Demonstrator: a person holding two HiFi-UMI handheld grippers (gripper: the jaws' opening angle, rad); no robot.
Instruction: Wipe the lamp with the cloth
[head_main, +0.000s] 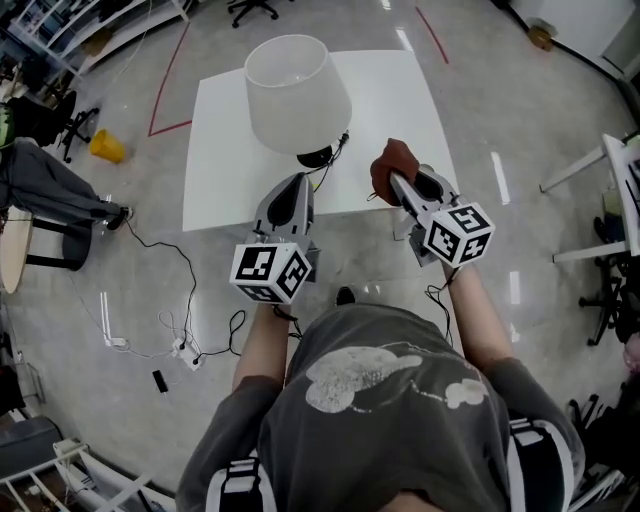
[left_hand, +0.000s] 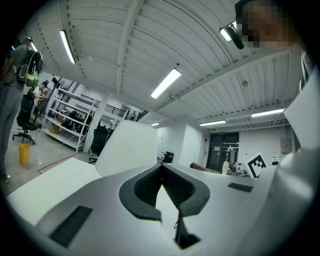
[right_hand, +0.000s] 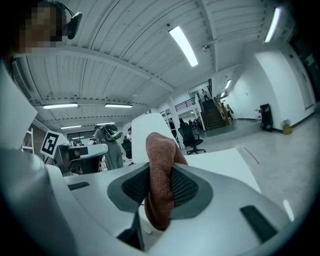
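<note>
Clamped between the right gripper's (head_main: 402, 188) jaws, the rust-brown cloth (head_main: 390, 160) pokes up. Left gripper (head_main: 288, 200) is closed, empty. Ahead and to the cloth's left, the lamp (head_main: 297, 92) stands upright on the white table (head_main: 400, 95), nearer the left gripper.

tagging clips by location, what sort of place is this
Probably an open lab or workshop hall, not a home: red floor tape, metal storage shelving, rolling office chairs and strip lights on a ribbed ceiling.
</note>
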